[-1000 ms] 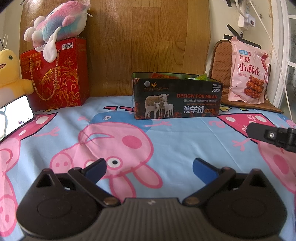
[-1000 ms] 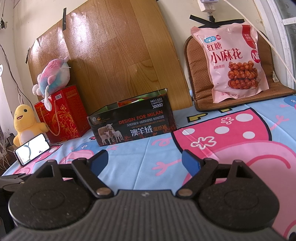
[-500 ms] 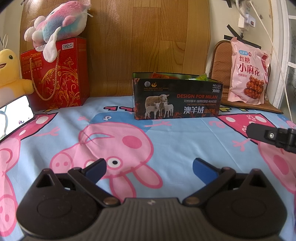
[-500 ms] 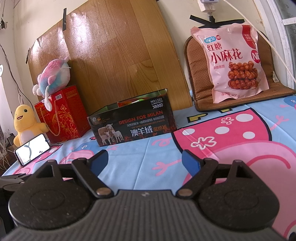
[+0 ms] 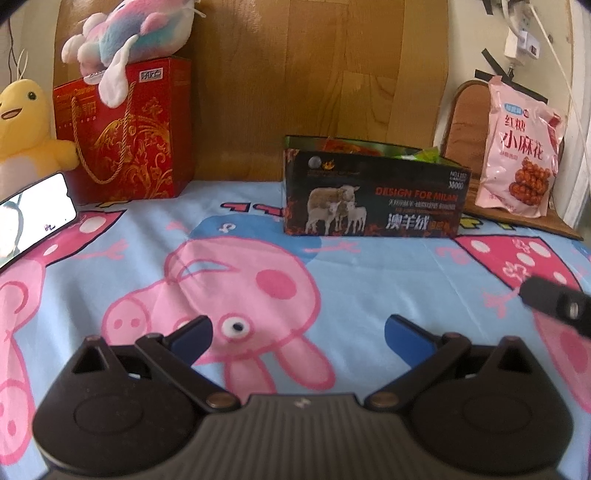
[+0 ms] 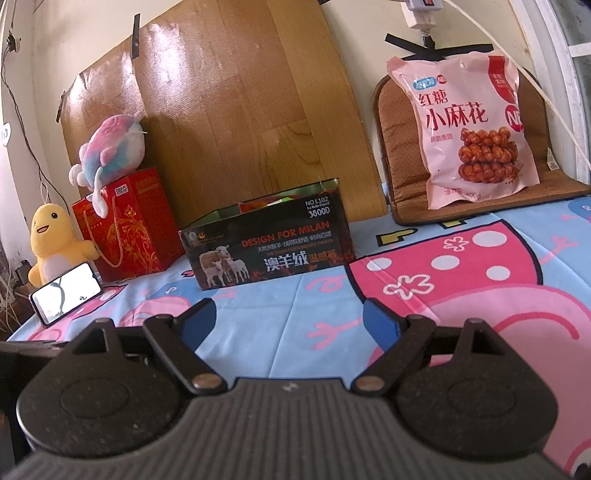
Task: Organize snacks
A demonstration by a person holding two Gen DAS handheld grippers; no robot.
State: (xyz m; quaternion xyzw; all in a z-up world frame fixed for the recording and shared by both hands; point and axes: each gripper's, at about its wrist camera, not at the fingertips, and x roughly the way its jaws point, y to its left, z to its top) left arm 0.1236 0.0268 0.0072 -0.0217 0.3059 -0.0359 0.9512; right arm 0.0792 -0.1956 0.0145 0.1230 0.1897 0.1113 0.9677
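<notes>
A dark open box (image 5: pixel 373 192) printed with sheep stands on the cartoon-pig sheet, with snack packets poking out of its top. The same box (image 6: pixel 269 251) appears ahead and left in the right wrist view. A pink snack bag (image 5: pixel 519 147) leans against a brown cushion at the far right; it is large in the right wrist view (image 6: pixel 469 129). My left gripper (image 5: pixel 297 326) is open over the sheet, well short of the box, and holds nothing. My right gripper (image 6: pixel 288 317) is open too and empty. Part of the right gripper (image 5: pixel 554 302) shows at the left view's right edge.
A red gift bag (image 5: pixel 125 133) with a plush fish (image 5: pixel 129 33) on top stands at the back left beside a yellow plush duck (image 5: pixel 26 118). A lit phone (image 5: pixel 29 218) leans at the left edge. A wooden board (image 6: pixel 236 110) backs the bed.
The left wrist view has shifted slightly, and the right gripper's tip sits lower and further right in it. Both grippers stay open and empty; the box and bag have not moved.
</notes>
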